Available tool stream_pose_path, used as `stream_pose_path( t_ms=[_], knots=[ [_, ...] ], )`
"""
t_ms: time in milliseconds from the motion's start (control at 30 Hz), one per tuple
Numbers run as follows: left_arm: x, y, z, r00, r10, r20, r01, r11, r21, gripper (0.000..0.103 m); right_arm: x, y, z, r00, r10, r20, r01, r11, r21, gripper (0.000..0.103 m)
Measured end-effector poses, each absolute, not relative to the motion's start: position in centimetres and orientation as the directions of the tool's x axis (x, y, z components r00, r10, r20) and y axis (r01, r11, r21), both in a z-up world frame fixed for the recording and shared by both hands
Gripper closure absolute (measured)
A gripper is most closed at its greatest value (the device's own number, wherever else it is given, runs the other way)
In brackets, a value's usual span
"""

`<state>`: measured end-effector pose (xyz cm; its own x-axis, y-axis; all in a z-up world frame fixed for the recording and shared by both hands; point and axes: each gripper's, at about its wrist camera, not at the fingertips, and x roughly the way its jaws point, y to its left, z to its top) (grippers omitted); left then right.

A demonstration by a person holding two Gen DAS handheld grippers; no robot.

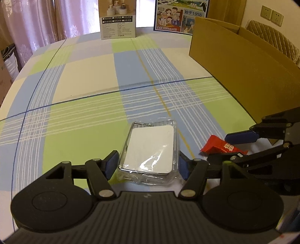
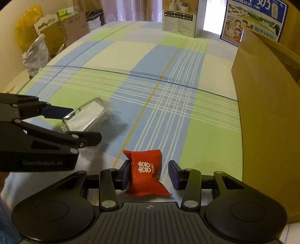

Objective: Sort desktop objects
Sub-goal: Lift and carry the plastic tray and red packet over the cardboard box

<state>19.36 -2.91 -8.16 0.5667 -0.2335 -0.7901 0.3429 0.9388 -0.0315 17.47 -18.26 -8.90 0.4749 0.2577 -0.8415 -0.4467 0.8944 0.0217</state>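
Plaid tablecloth, blue, green and cream; cardboard box at right of frame. Left gripper: jaws wide around plastic-wrapped white card case, lower centre. Right gripper: jaws open astride red sachet, lower centre.

A lived-in home room, likely a dining or living area; a bench covered in a blue, green and cream plaid cloth; pink patterned curtains hang behind it; a quilted chair back stands beneath two wall sockets; printed retail cartons, an open cardboard box and stuffed bags crowd the edges.
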Motion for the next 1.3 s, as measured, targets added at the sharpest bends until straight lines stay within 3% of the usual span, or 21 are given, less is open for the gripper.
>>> stream_pose_path(
  t_ms=[67, 200, 300, 1100, 1300],
  knots=[
    [19.5, -2.9, -8.2, 0.558, -0.237, -0.796, 0.341, 0.939, -0.04, 0.042, 17.4, -18.0, -8.9, 0.477, 0.252, -0.842, -0.455, 0.89, 0.009, 0.063],
    [19.5, -2.7, -8.1, 0.553, -0.243, -0.797, 0.334, 0.941, -0.055, 0.045, 17.3, -17.8, -8.9, 0.478, 0.254, -0.841, -0.462, 0.887, 0.005, 0.077],
    [19.4, -2.5, -7.9, 0.556, -0.251, -0.792, 0.318, 0.945, -0.075, 0.046, 17.4, -18.0, -8.8, 0.489, 0.254, -0.835, -0.448, 0.894, 0.009, 0.079],
    [19.3, -2.5, -7.5, 0.596, -0.203, -0.777, 0.244, 0.968, -0.065, 0.047, 17.5, -19.8, -7.4, 0.582, 0.257, -0.771, -0.328, 0.942, 0.066, 0.08],
    [18.5, -2.9, -5.1, 0.622, -0.187, -0.76, 0.235, 0.971, -0.046, 0.047, 16.8, -19.8, -5.1, 0.614, 0.265, -0.743, -0.323, 0.944, 0.07, 0.08]
  ],
)
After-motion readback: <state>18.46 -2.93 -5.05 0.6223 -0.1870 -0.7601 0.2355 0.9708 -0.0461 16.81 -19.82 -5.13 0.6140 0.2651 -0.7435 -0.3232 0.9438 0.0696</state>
